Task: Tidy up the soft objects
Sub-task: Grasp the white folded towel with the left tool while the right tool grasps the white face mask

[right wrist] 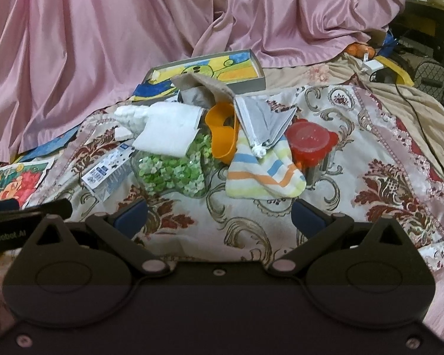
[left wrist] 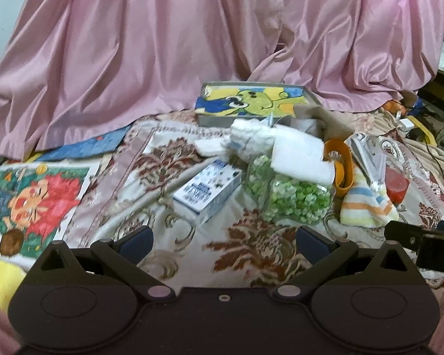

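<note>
**Ana:** Right wrist view has the pastel-striped soft cloth (right wrist: 263,174) lying just ahead on the floral bedspread (right wrist: 370,153), touching the red-lidded jar (right wrist: 310,145). Right claw (right wrist: 219,217) gapes wide, empty.

**Ben:** Left claw (left wrist: 223,244) too. Pinch the cloth's near edge, clear of the jar.

I am reading only "GenRobot.AI" in pale letters on the black plastic left gripper body (right wrist: 20,216); the white-and-blue cardboard box's (left wrist: 207,190) print is blurring.
</note>
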Available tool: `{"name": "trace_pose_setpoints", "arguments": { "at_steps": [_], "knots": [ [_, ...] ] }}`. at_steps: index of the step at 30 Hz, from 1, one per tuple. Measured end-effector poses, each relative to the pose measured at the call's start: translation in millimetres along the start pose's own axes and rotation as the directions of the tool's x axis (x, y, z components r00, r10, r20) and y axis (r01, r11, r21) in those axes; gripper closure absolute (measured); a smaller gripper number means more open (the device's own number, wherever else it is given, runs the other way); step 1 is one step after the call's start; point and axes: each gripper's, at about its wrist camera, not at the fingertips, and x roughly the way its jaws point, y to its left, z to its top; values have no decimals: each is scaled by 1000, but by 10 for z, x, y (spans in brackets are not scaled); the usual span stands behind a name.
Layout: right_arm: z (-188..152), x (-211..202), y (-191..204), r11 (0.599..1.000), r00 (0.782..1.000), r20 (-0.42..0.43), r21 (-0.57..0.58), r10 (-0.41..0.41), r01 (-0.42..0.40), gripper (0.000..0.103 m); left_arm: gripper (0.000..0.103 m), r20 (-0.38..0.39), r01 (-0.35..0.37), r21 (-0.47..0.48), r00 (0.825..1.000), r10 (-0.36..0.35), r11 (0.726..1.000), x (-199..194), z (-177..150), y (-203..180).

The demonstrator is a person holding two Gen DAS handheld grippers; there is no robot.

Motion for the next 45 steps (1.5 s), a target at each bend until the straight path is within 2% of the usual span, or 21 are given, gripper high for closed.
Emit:
{"name": "trace_pose_setpoints", "arguments": {
  "at_steps": [13,22,26,31,37,41,45],
  "knots": [
    [161,157,-118,995,995,79,-74,-56,62,0,1,36,77,89,996,-81,993,328,343,-177],
    [259,344,-250,998,991,132,-55,-35,42,0,1,58,168,171,982,-180,971,605,507,-277],
    [321,446,-286,996,989,141,-67,-45,55,0,2,66,221,222,968,-241,950,730,555,-336],
    [429,585,-351,997,990,141,-78,-2,13,0,3,49,289,286,948,-316,913,886,649,-433],
    [611,840,-478,995,987,159,-96,19,-4,1,10,-24,331,377,937,-348,865,1153,769,-612],
    [706,1054,-514,993,988,144,-108,53,-38,13,12,-67,329,407,941,-331,852,1306,821,-678],
    [761,1255,-522,992,991,110,-107,74,-62,29,15,-111,335,392,942,-318,857,1451,878,-707]
  ]
}}
